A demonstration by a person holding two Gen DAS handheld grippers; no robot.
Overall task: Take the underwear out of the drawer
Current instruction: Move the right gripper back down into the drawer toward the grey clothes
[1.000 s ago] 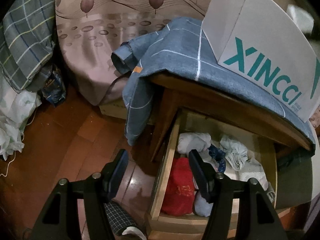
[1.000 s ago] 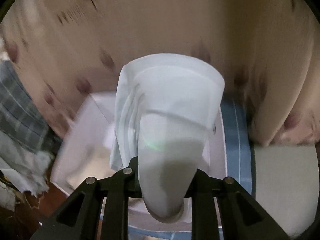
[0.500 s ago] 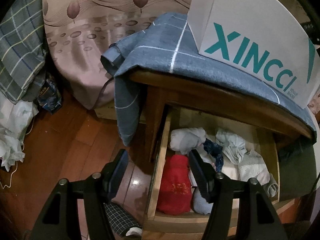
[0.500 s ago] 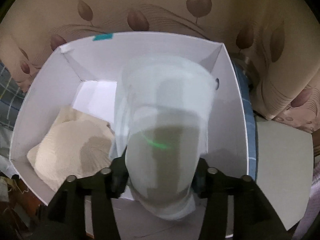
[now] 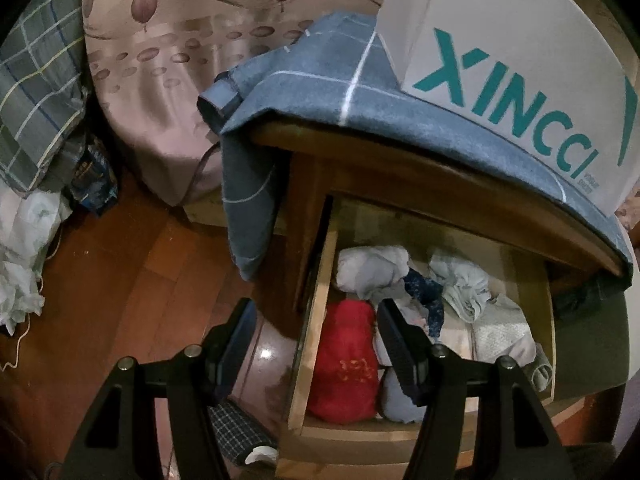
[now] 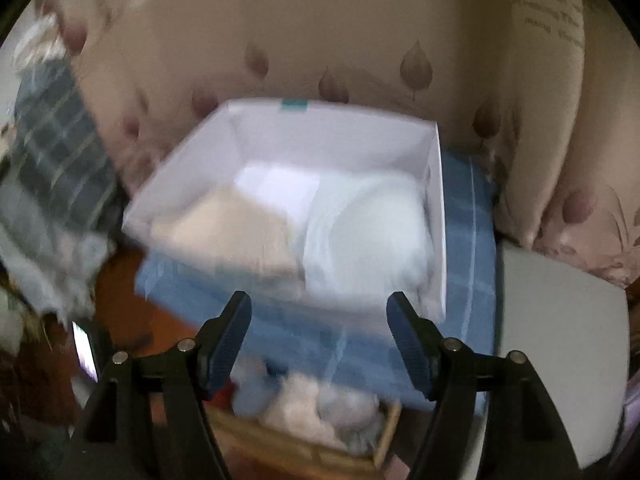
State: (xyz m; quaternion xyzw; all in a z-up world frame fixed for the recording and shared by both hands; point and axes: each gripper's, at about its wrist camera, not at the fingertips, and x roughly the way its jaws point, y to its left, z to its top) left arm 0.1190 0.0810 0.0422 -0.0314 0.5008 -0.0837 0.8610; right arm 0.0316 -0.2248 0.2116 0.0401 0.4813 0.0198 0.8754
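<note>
**Opening right jaws over the white box, left gripper idle above the drawer**

Spreading at this moment, the right gripper (image 6: 318,322) has nothing between its dark ribbed pads; they stand wide apart, clear of any cloth. Just ahead of it sits the white cardboard box (image 6: 436,216), open-topped, square, thin-walled. Inside the box lies a pale white folded garment (image 6: 368,232) against the right wall, soft and rounded, beside a cream folded garment (image 6: 228,236) at the left. Right view is motion-blurred, so fabric detail can't be told.

The left gripper (image 5: 316,334) holds nothing, jaws about half spread. It hangs over the left front corner of the open wooden drawer (image 5: 316,320): left finger over the glossy wood floor (image 5: 120,272), right finger over the drawer contents, touching nothing as far as can be seen.

Drawer contents, all crumpled soft cloth: a red bundle (image 5: 348,368) with gold print at the front left, a white roll (image 5: 368,268) behind it, a dark blue patterned piece (image 5: 424,292) in the middle, pale grey-green bunched cloth (image 5: 464,284), and a white textured piece (image 5: 500,332) at the right.

A blue checked cloth (image 5: 304,92) covers the nightstand top and droops over its left edge; the box, printed XINCCI in teal, stands on it. Drawer is pulled well out, open from above; the nightstand top overhangs its rear part. Patterned beige bedding (image 5: 168,72) sits behind.
</note>
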